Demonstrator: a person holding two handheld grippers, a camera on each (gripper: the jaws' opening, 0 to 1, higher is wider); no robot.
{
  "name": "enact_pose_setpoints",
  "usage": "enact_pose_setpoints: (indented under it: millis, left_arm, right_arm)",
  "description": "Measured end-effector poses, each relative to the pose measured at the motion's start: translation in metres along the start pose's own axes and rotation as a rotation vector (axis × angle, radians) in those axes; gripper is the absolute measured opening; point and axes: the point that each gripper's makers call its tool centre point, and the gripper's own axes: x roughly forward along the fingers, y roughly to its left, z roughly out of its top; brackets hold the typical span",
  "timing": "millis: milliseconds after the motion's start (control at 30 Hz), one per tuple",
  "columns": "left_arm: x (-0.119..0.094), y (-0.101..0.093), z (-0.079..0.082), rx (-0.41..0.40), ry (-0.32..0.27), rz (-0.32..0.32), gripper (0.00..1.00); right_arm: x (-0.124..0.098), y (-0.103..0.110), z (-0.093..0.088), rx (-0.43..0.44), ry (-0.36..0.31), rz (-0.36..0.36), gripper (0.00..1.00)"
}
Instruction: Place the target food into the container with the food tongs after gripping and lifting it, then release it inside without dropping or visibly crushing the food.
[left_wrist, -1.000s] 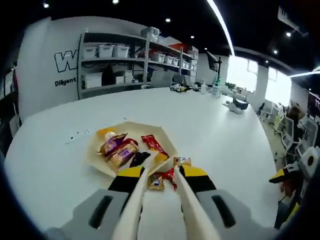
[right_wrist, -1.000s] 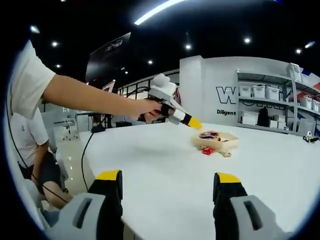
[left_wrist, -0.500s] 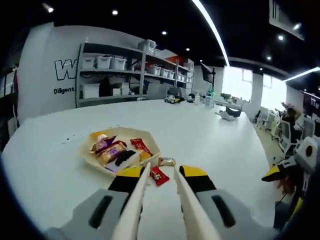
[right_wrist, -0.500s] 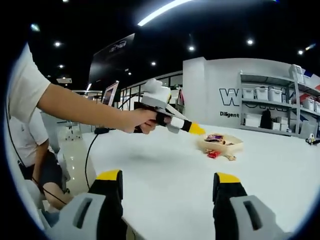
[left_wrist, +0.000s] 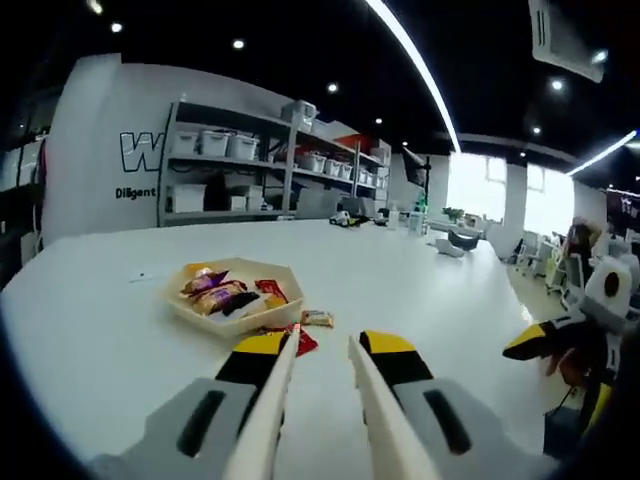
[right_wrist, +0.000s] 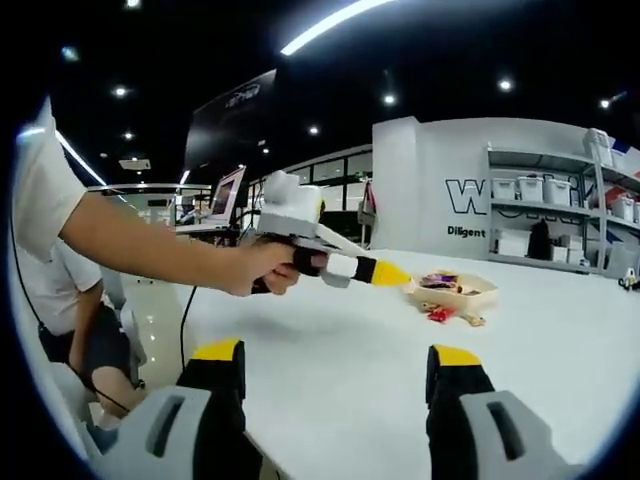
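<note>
Holding the food tongs (left_wrist: 322, 375) in my left gripper (left_wrist: 320, 350), I keep the blades apart with nothing between them, aimed at the snacks, probably to line up a pick. Ahead and left sits the tan container (left_wrist: 232, 317), already carrying several wrapped snacks (left_wrist: 225, 292). Just beside its near rim, on the white table (left_wrist: 420, 290), lie a red packet (left_wrist: 300, 342) and a small orange packet (left_wrist: 318, 318), not yet inside. My right gripper (right_wrist: 335, 370) hangs back, wide apart and unloaded, so it stays out of the way.
</note>
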Motion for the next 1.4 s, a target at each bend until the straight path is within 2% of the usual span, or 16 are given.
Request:
enact_pose_setpoints:
  millis: [67, 133, 167, 200, 267, 333, 467, 567, 667, 700, 833, 967, 1000, 1167, 1267, 1400]
  left_arm:
    - [-0.004, -0.003, -0.001, -0.006, -0.021, -0.004, 0.27]
    - [-0.006, -0.002, 0.004, 0.065, -0.067, 0.014, 0.27]
    - [-0.007, 0.002, -0.001, 0.142, -0.057, 0.025, 0.27]
    - [-0.007, 0.004, -0.004, 0.146, -0.048, 0.026, 0.27]
    - [-0.01, -0.003, -0.011, 0.06, -0.033, -0.013, 0.27]
    - [-0.012, -0.002, -0.015, 0.079, -0.033, -0.006, 0.27]
    - [-0.019, -0.007, -0.029, 0.052, -0.031, -0.035, 0.27]
    - [-0.023, -0.009, -0.031, 0.039, -0.058, -0.052, 0.27]
    - [-0.026, -0.022, -0.014, 0.058, -0.136, -0.11, 0.27]
    - [-0.026, -0.02, -0.019, 0.048, -0.115, -0.103, 0.27]
    - [-0.026, -0.025, -0.022, 0.07, -0.111, -0.123, 0.27]
    - [-0.029, -0.04, -0.025, 0.086, -0.104, -0.183, 0.28]
    - [-0.029, -0.042, -0.029, 0.072, -0.087, -0.195, 0.28]
    - [-0.032, -0.046, -0.027, 0.013, -0.095, -0.235, 0.28]
    - [-0.031, -0.048, -0.028, 0.011, -0.095, -0.241, 0.28]
    - [-0.031, -0.053, -0.029, 0.011, -0.092, -0.257, 0.28]
  right_arm:
    - [0.0, 0.001, -0.001, -0.004, 0.003, 0.003, 0.72]
    - [0.0, 0.0, -0.001, -0.005, 0.003, 0.004, 0.72]
    - [0.0, -0.001, -0.001, -0.004, 0.005, 0.004, 0.72]
    - [0.0, -0.001, -0.001, -0.005, 0.005, 0.004, 0.72]
    - [0.001, -0.002, 0.001, -0.015, 0.006, 0.005, 0.72]
    - [0.003, -0.004, 0.002, -0.03, 0.004, 0.005, 0.71]
    - [0.01, -0.007, 0.001, -0.065, 0.014, 0.014, 0.71]
    - [0.016, -0.006, 0.001, -0.083, 0.02, 0.032, 0.72]
    - [0.022, -0.004, 0.003, -0.096, 0.019, 0.046, 0.73]
    - [0.023, -0.004, 0.004, -0.1, 0.016, 0.047, 0.74]
    - [0.029, -0.005, 0.01, -0.127, 0.001, 0.049, 0.76]
    - [0.041, -0.006, 0.014, -0.153, 0.007, 0.074, 0.76]
    - [0.044, -0.004, 0.013, -0.161, 0.013, 0.086, 0.76]
    - [0.057, 0.002, 0.013, -0.179, 0.019, 0.113, 0.77]
    - [0.06, 0.009, 0.016, -0.189, 0.0, 0.139, 0.77]
    - [0.064, 0.011, 0.012, -0.184, 0.014, 0.145, 0.77]
